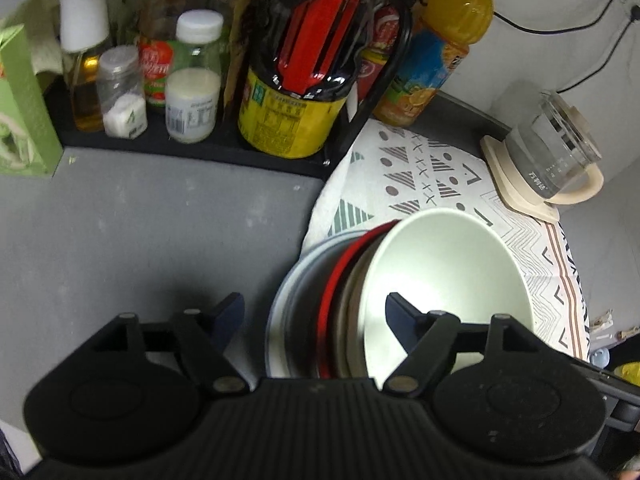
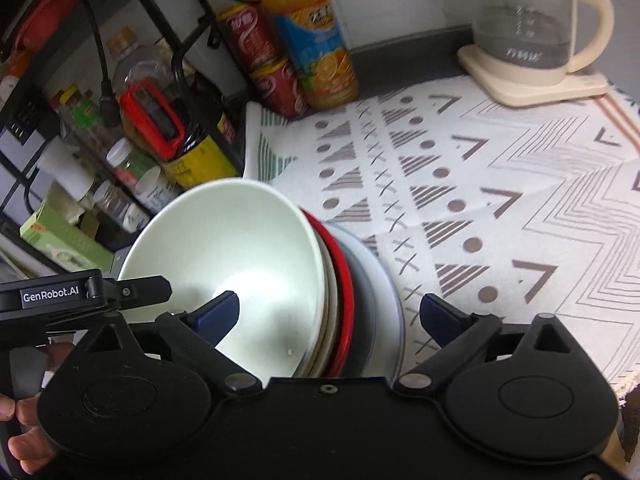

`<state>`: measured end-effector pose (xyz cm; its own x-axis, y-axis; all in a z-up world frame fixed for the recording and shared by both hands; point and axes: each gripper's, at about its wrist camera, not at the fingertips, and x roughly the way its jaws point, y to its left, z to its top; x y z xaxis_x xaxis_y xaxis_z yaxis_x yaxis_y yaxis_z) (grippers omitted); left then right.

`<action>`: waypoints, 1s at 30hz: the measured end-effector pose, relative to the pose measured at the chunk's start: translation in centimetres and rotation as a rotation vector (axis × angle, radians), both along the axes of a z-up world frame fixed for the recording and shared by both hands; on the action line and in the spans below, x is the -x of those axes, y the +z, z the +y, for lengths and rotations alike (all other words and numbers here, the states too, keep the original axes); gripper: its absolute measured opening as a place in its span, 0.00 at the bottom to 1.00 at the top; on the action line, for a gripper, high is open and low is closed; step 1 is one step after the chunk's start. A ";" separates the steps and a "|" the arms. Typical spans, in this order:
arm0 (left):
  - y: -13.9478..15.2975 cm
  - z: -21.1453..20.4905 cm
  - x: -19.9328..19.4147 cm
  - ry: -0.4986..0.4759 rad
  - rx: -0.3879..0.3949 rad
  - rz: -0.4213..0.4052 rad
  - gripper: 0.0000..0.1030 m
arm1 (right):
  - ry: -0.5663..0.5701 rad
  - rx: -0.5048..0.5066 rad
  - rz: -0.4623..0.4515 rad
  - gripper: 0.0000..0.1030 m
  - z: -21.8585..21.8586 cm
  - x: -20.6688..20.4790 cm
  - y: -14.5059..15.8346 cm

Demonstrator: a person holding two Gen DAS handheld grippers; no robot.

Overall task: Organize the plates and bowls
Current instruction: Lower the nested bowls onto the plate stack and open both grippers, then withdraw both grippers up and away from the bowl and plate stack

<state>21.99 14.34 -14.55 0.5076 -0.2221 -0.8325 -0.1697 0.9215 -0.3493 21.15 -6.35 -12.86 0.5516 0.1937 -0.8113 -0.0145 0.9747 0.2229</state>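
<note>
The pale green, deep-sided bowl [image 1: 448, 280] sits at lower centre-right of the left wrist view, topmost in a nested stack. Beneath it I see a beige dish [image 1: 352, 312], a red-rimmed plate [image 1: 332, 300] and a wide grey-blue plate [image 1: 288, 304] at the bottom. The stack leans, so the rims fan out to one side. It rests where the patterned white cloth [image 2: 500, 184] meets the bare grey countertop [image 1: 140, 232].

My left gripper [image 1: 316, 316] has its jaws apart, straddling the fanned rims, one blue pad inside the bowl and one outside the stack. I see no pad pressing on anything. My right gripper [image 2: 332, 316] is likewise spread wide, one pad over the bowl's interior and one beyond the grey-blue plate. Nothing is clamped.

Risks, as I judge them:
- The leaning stack may slide or topple if either pad nudges a rim while withdrawing.
- The cloth edge under the stack may let the bottom plate rock.
- The glass kettle on its cream base [image 2: 528, 40], at upper right, and the orange drink bottle [image 2: 312, 36] stand near enough to be struck by a swung dish.
</note>
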 end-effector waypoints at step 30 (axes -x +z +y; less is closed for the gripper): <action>5.0 -1.4 3.1 -0.090 -0.102 -0.258 0.85 | -0.151 0.101 -0.241 1.00 -2.7 7.6 6.0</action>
